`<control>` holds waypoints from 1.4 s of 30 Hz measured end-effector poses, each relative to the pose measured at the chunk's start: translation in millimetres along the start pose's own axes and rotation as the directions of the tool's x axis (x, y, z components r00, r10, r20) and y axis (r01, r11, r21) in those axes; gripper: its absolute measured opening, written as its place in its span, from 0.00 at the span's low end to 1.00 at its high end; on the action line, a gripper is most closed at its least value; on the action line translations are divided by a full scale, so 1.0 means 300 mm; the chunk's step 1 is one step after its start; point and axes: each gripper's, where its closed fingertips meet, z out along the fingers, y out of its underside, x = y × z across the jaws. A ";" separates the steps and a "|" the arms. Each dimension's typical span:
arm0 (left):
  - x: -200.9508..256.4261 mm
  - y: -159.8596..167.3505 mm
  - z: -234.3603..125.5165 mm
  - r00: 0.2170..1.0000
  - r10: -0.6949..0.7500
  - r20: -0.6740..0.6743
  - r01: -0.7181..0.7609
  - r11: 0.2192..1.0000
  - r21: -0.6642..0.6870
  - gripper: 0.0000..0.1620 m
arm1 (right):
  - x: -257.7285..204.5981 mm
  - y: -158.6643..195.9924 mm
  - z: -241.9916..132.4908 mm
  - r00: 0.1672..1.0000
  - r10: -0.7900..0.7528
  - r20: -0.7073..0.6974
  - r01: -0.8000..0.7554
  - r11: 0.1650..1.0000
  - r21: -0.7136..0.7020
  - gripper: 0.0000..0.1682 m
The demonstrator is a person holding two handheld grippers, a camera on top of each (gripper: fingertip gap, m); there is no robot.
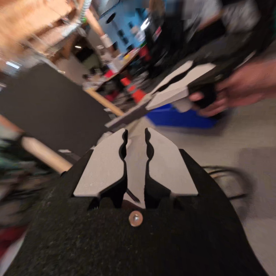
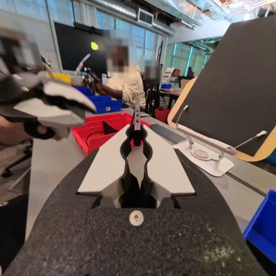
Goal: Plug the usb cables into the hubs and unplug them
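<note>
My right gripper [image 2: 136,127] is shut on a thin dark grey metal bar [image 2: 137,118] with small holes, held edge-on above the table. In the blurred left wrist view the same bar [image 1: 127,118] juts down-left from the right gripper [image 1: 151,97], which a hand [image 1: 239,89] holds. My left gripper [image 1: 136,131] is open and empty, with its tips just below the free end of the bar and not touching it. It also shows at the left of the right wrist view [image 2: 89,115], open and in mid-air.
A red bin [image 2: 95,130] holding a black cable and a dark triangular part sits ahead on the grey table [image 2: 52,156]. A black board [image 2: 239,74] leans on a white stand [image 2: 209,164] at the right. Blue bins [image 2: 261,224] stand nearby. A person sits behind.
</note>
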 end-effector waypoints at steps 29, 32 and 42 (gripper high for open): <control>0.145 -0.090 0.128 0.760 -0.102 -0.642 0.399 0.853 0.336 0.06 | -0.121 0.024 -0.090 0.859 0.256 0.442 -0.291 0.957 0.012 0.08; 0.100 -0.016 0.204 0.895 -0.030 -0.446 0.244 0.869 0.431 0.06 | -0.003 0.106 -0.051 0.946 0.243 0.216 -0.236 0.970 -0.060 0.13; -0.004 0.357 0.348 0.986 -0.092 -0.142 0.141 0.909 0.393 0.06 | -0.114 0.591 -0.047 0.992 0.122 -0.029 -0.115 0.797 -0.593 0.27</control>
